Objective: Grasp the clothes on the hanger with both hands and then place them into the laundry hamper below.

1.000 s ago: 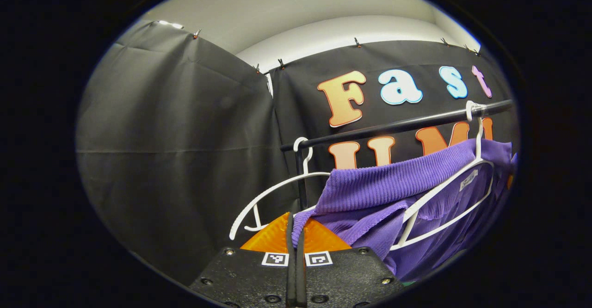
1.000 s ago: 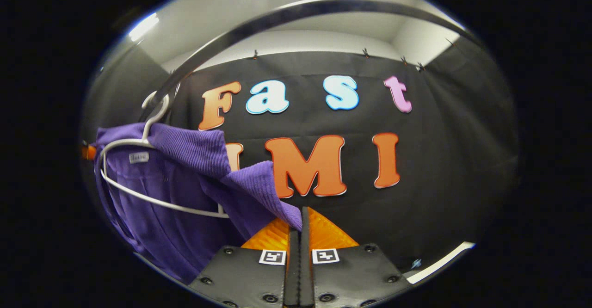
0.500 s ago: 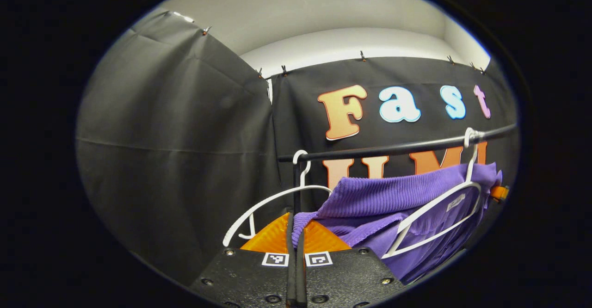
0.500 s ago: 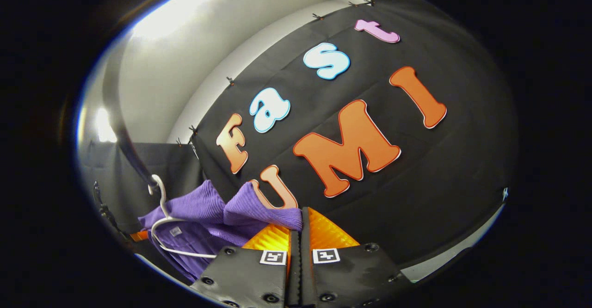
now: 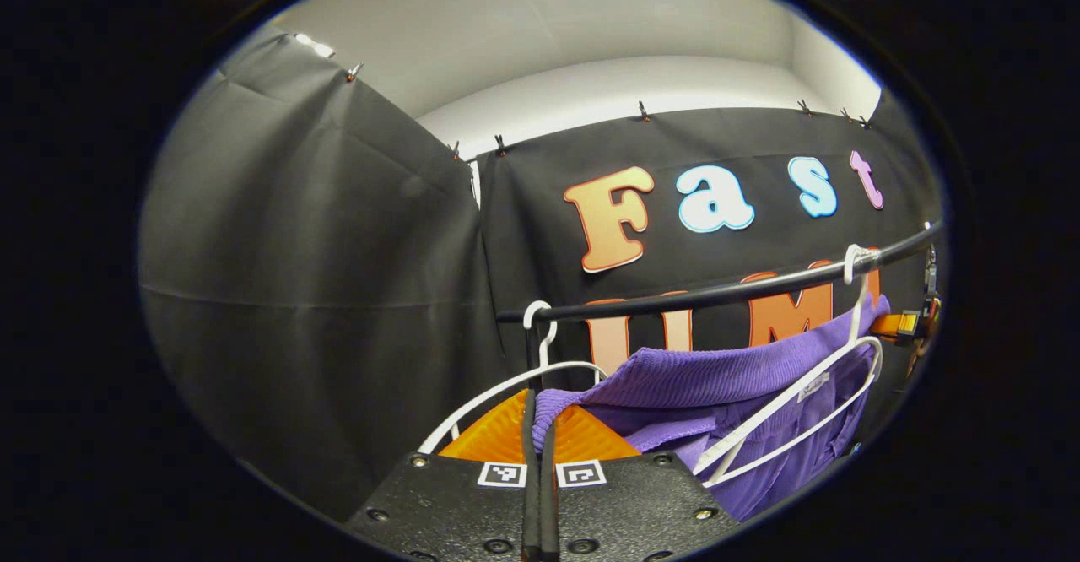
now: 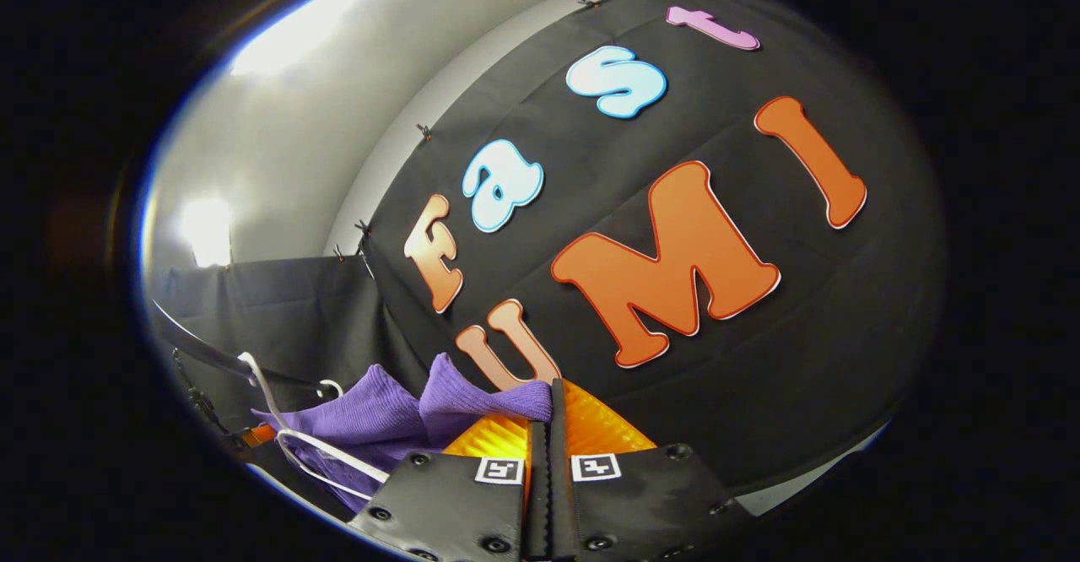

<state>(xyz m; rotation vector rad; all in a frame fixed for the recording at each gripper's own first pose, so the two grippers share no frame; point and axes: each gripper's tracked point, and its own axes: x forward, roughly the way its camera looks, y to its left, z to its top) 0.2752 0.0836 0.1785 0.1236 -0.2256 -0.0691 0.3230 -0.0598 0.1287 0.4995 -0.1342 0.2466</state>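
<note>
Both grippers pinch the purple top (image 5: 700, 376) — left gripper (image 5: 537, 427) and right gripper (image 6: 548, 414) each with fingers pressed together on a ribbed corner — likely to peel it off the white hanger (image 5: 801, 393) on the rail (image 5: 717, 294).

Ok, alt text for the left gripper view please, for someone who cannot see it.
The left tool is shut on an edge of a purple garment, which drapes over a white hanger hooked on a black rail. A second white hanger, bare, hangs at the rail's near end.
</note>
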